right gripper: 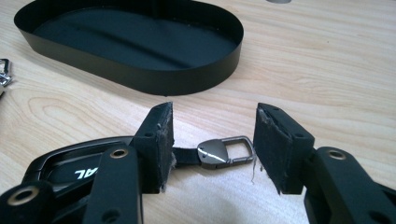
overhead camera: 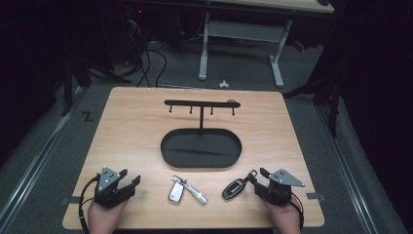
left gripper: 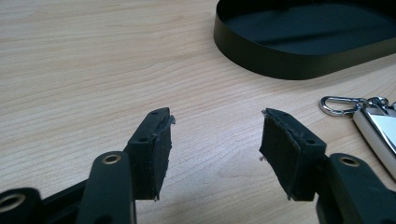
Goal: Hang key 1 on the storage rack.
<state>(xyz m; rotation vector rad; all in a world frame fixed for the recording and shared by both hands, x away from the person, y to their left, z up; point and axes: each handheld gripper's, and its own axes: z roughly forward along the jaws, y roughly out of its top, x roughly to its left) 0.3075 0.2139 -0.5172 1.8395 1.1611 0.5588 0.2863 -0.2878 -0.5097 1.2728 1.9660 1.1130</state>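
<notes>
We are holding both tongs, left (left gripper: 215, 126) and right (right gripper: 212, 123), open; the right ones are partly hiding the black key fob (right gripper: 70, 170), straddling its metal loop (right gripper: 224, 151).

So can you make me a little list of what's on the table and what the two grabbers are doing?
table: light wood table
tray: black oval tray, nothing in it
rack: black hook rack standing up from the tray
silver key: silver key fob with clip and ring, front middle
black key: black key fob with metal loop, front right
left gripper: open, over bare wood
right gripper: open, the black key fob's loop between the jaws, not squeezed
</notes>
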